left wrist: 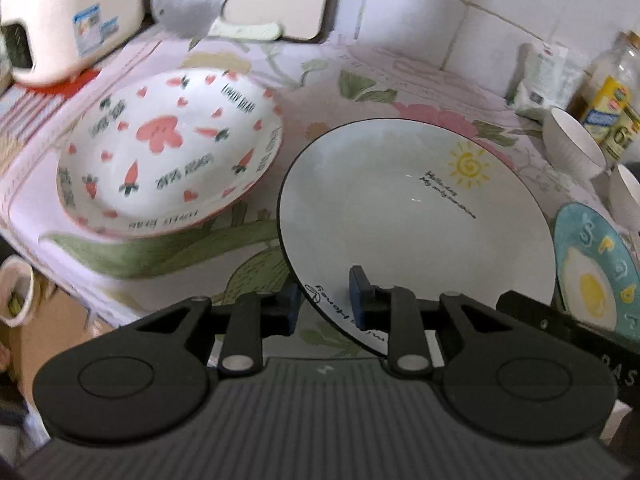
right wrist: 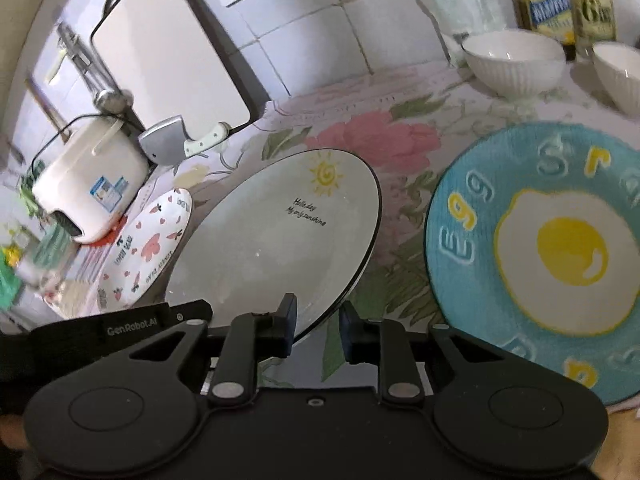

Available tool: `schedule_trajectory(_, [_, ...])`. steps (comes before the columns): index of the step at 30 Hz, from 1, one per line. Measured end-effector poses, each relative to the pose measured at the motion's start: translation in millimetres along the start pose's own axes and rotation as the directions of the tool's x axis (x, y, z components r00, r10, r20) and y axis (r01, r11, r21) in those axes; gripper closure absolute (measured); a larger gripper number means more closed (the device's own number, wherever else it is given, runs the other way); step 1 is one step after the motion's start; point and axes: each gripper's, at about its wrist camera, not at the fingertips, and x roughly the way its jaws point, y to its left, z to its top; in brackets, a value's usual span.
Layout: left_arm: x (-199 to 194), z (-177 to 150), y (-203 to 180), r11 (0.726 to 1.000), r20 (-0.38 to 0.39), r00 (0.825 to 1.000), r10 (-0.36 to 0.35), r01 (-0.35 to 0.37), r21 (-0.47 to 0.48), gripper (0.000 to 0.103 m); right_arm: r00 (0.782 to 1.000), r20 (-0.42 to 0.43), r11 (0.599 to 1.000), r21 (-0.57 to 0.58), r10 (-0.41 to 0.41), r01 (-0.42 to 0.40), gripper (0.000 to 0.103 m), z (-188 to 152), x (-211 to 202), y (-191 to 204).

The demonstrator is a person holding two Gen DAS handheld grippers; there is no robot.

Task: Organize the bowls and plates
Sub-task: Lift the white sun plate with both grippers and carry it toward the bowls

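A white sun plate point(left wrist: 400, 220) with a black rim and a yellow sun drawing lies on the flowered tablecloth point(left wrist: 320, 76). My left gripper point(left wrist: 325, 302) is shut on its near rim, one pad inside and one outside. My right gripper point(right wrist: 318, 326) is shut on the same sun plate point(right wrist: 272, 248) at its near right rim, and the plate looks tilted. Left of it sits a carrot-and-heart plate point(left wrist: 168, 152), also in the right wrist view point(right wrist: 140, 256). A blue fried-egg plate point(right wrist: 540, 248) lies to the right. Two white ribbed bowls point(right wrist: 514, 62) stand behind it.
A white rice cooker point(left wrist: 68, 20) and a cleaver point(left wrist: 188, 4) sit at the back left, by a white cutting board point(right wrist: 168, 52) leaning on the tiled wall. Bottles point(left wrist: 612, 96) and a bag point(right wrist: 460, 4) stand at the back right. The table edge point(left wrist: 80, 280) drops off front left.
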Motion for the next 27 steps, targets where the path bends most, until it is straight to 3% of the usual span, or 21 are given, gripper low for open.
schedule_trajectory(4, [-4.6, 8.3, -12.6, 0.998, 0.024, 0.999, 0.03, -0.032, 0.048, 0.079, 0.997, 0.067, 0.999, -0.032, 0.031, -0.029, 0.077, 9.0, -13.5, -1.4])
schedule_trajectory(5, [-2.2, 13.4, -10.6, 1.0, 0.008, 1.0, 0.005, -0.005, 0.016, 0.08, 0.995, 0.077, 0.994, -0.091, 0.059, -0.052, 0.1, 12.2, -17.6, 5.2])
schedule_trajectory(6, [0.9, 17.0, -11.4, 1.0, -0.012, 1.0, -0.009, 0.009, 0.008, 0.084, 0.994, 0.069, 0.99, -0.118, 0.09, -0.082, 0.102, 16.3, -19.0, 12.5])
schedule_trajectory(8, [6.1, 21.9, -18.4, 1.0, -0.022, 1.0, -0.006, 0.006, 0.004, 0.086, 0.997, 0.056, 0.989, -0.141, 0.054, -0.046, 0.102, 23.4, -13.9, 28.6])
schedule_trajectory(11, [17.5, 32.2, -4.2, 0.987, -0.109, 0.991, -0.072, 0.055, -0.149, 0.087, 0.998, 0.047, 0.992, -0.117, 0.046, -0.04, 0.101, 28.3, -7.5, 31.3])
schedule_trajectory(16, [21.7, 27.9, -2.4, 0.988, -0.113, 0.991, -0.071, 0.054, -0.146, 0.088, 1.0, 0.023, 1.0, 0.031, 0.006, -0.007, 0.088, 30.1, -8.1, -1.6])
schedule_trajectory(19, [22.0, 25.8, -1.3, 0.987, -0.114, 0.99, -0.079, 0.061, -0.152, 0.088, 1.0, 0.017, 0.992, 0.124, -0.007, 0.005, 0.065, 26.1, -6.3, -16.9])
schedule_trajectory(23, [22.5, 26.3, -0.3, 0.983, -0.122, 0.989, -0.087, 0.066, -0.169, 0.088, 1.0, -0.009, 0.992, 0.127, -0.004, 0.005, 0.064, 20.5, -0.4, -16.4])
schedule_trajectory(27, [21.6, 26.2, 1.8, 0.98, -0.125, 0.987, -0.106, 0.082, -0.182, 0.088, 0.998, -0.026, 0.978, 0.202, 0.06, -0.053, 0.064, 15.4, 5.6, -20.8])
